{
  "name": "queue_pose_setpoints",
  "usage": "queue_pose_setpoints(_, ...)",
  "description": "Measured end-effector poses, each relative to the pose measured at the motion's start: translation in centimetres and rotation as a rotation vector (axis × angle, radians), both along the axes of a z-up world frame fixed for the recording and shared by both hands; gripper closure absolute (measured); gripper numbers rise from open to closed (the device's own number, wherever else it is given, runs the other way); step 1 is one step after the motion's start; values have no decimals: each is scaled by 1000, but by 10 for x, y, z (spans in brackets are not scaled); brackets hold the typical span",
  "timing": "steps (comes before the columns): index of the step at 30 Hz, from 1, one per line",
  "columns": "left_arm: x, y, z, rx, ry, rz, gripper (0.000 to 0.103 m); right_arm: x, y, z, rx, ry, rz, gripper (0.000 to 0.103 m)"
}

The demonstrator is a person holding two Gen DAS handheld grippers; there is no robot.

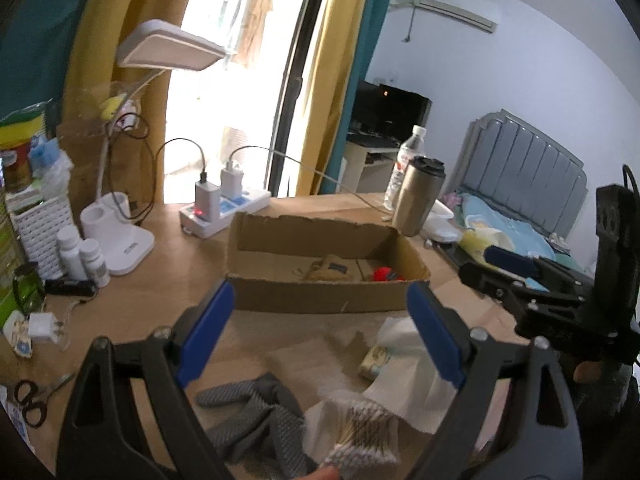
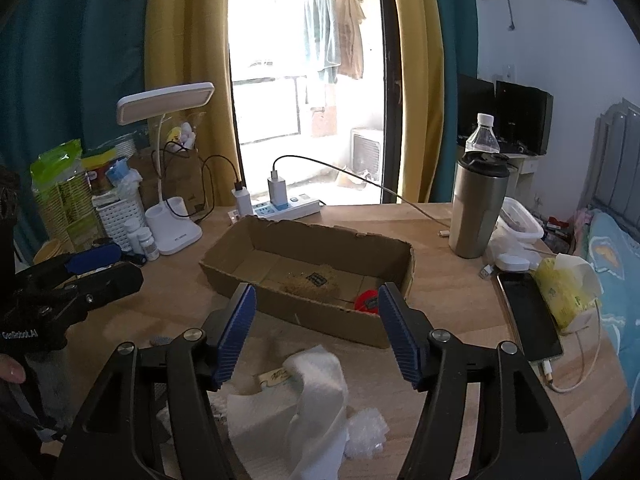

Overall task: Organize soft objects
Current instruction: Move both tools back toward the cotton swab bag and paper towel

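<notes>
An open cardboard box [image 1: 320, 300] [image 2: 308, 312] sits mid-desk and holds a tan cloth piece [image 1: 330, 270] [image 2: 310, 282] and a red soft item [image 1: 384, 274] [image 2: 366, 300]. My left gripper [image 1: 320, 320] is open and empty, above grey gloves [image 1: 256, 412], a pack of cotton swabs [image 1: 360, 436] and white tissue [image 1: 404, 384] with a small packet [image 1: 375, 360]. My right gripper [image 2: 316, 328] is open and empty above folded white tissue [image 2: 296, 408] and bubble wrap [image 2: 366, 432]. Each gripper shows at the edge of the other's view: the right one [image 1: 516, 268], the left one [image 2: 86, 264].
A desk lamp [image 2: 168, 104], power strip with chargers [image 2: 280, 206], white bottles [image 1: 84, 256], scissors [image 1: 32, 396], steel tumbler [image 2: 478, 204], water bottle [image 2: 482, 136], phone [image 2: 528, 316] and yellow tissue pack [image 2: 560, 300] ring the desk. A bed lies to the right.
</notes>
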State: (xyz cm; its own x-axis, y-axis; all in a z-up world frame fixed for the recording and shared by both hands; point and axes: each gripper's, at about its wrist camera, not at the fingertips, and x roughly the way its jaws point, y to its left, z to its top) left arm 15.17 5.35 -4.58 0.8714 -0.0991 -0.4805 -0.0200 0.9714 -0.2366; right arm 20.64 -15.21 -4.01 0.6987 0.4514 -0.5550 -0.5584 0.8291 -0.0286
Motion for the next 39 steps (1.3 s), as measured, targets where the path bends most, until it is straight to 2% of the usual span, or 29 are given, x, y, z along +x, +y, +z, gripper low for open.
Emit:
queue_pose_setpoints(5,-17,3,-2,-3,-9,40,12,-11,-1,-3,-1,-3,-1,31)
queue_pose_setpoints(7,-22,6,-3,2,-16,61,6,-15,-2,-5,1,0,-1,31)
queue_pose_setpoints(13,-32,12,-11,-11,-15,96,6,-22,-5,-16,-14,20,0,31)
queue_pose_setpoints(31,-41,10,-56,1,91,147,5,-20,-15,-65,-25,119,18,31)
queue_pose_setpoints(39,-37,-2,-67,13,125,128,6,-14,-14,-86,-42,164,39,31)
